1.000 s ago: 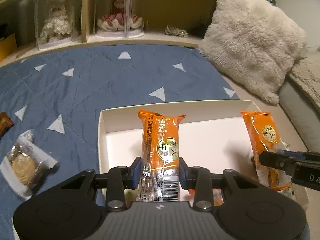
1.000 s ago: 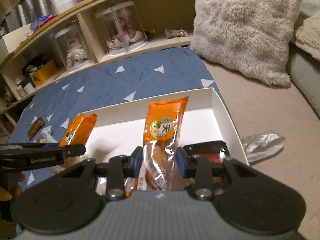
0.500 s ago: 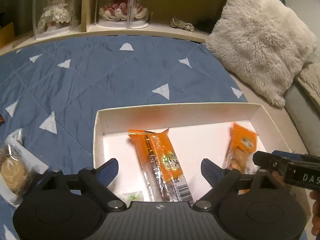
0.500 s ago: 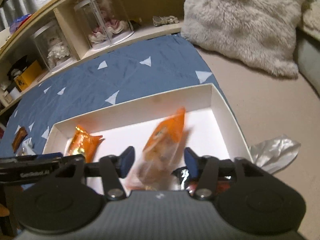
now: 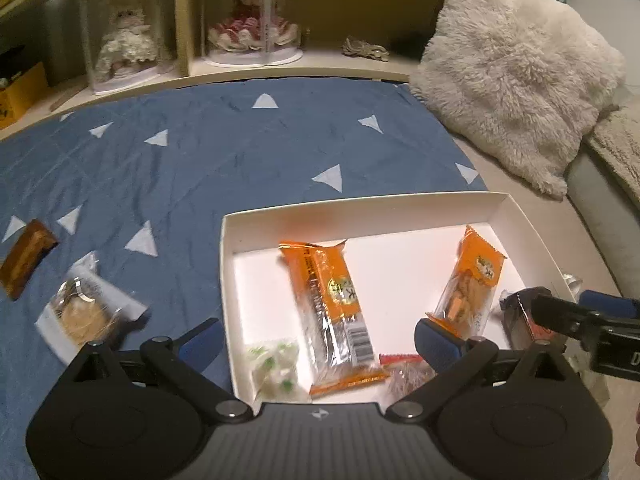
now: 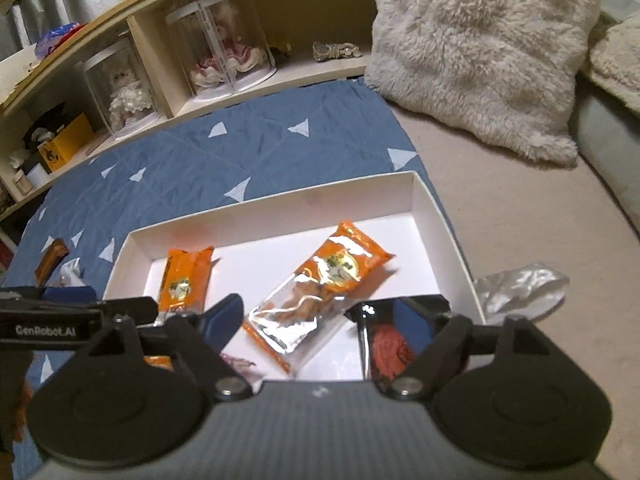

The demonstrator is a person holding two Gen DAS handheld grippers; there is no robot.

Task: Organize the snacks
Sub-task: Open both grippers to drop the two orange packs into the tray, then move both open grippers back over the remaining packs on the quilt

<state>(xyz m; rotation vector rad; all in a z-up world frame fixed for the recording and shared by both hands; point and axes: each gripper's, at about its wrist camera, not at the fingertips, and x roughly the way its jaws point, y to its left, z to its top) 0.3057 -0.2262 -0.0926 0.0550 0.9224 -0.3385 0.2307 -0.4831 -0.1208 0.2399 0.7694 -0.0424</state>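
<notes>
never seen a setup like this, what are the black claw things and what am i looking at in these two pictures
The black claws are handheld grippers, one in each of a person's hands, each carrying a camera that looks along its two fingers. One picture is from the left gripper, the other from the right gripper. Both are open and hold nothing. Below them a white box sits on a blue quilt, with two orange snack packs lying inside. A cookie pack and a brown bar lie on the quilt outside the box.
</notes>
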